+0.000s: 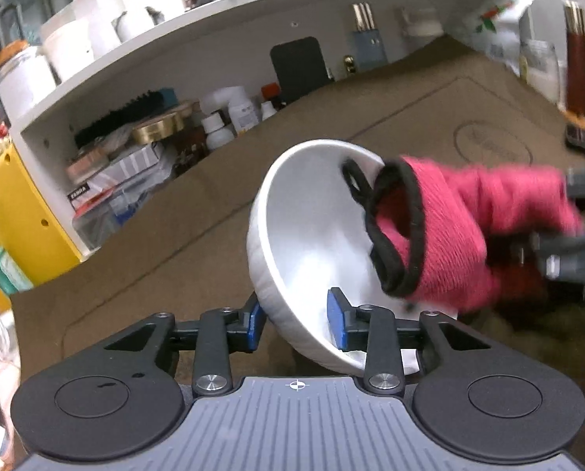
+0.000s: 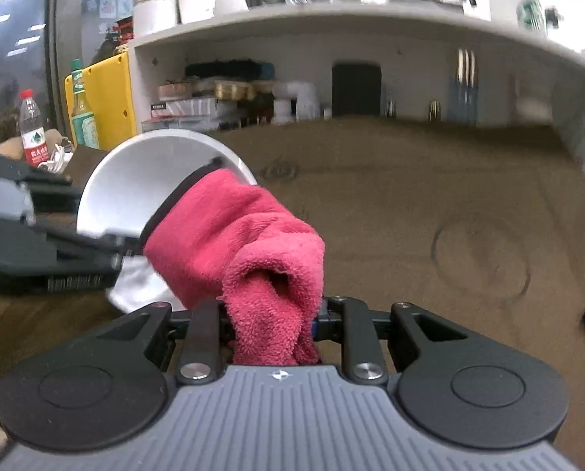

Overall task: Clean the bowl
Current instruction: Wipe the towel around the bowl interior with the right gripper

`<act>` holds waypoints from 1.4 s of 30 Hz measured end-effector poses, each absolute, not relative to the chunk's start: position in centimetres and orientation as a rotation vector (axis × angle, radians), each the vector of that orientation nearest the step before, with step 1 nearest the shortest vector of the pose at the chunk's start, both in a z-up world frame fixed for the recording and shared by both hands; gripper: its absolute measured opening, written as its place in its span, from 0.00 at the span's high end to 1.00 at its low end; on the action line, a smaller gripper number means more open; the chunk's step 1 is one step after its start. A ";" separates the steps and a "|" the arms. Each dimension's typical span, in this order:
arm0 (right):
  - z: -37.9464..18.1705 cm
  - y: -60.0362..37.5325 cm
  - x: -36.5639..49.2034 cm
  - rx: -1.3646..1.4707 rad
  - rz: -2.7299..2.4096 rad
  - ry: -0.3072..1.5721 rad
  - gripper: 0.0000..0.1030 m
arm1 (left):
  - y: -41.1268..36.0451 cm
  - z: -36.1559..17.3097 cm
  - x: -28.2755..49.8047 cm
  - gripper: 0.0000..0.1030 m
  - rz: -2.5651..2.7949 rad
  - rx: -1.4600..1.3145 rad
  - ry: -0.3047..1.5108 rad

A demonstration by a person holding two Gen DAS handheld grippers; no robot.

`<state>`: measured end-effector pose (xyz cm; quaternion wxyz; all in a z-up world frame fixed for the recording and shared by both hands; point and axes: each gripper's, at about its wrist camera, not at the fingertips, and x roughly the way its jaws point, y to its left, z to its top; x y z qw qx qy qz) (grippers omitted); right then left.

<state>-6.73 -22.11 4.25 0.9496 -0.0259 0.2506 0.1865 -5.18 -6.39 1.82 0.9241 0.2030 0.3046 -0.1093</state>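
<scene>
My left gripper (image 1: 298, 320) is shut on the near rim of a white bowl (image 1: 304, 212), one blue pad outside and one inside, holding it tilted above the brown table mat. My right gripper (image 2: 272, 324) is shut on a pink cloth with black edging (image 2: 237, 231). The cloth reaches into the bowl's mouth (image 2: 143, 188) from the right; in the left wrist view the cloth (image 1: 457, 231) presses on the bowl's right inner wall. The right gripper's body shows blurred at the right edge of the left wrist view (image 1: 574, 235).
A white shelf (image 1: 214, 39) along the back of the brown mat (image 1: 390, 117) holds boxes, jars, small bottles and a black pad. A yellow box (image 2: 108, 98) and bottles (image 2: 33, 129) stand at the left. Dark bottles (image 1: 578, 66) stand at the right.
</scene>
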 end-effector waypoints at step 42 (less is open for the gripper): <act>2.9 -19.7 -10.5 -0.332 0.484 0.506 0.77 | -3.2 4.1 -4.5 0.77 -0.262 0.416 0.646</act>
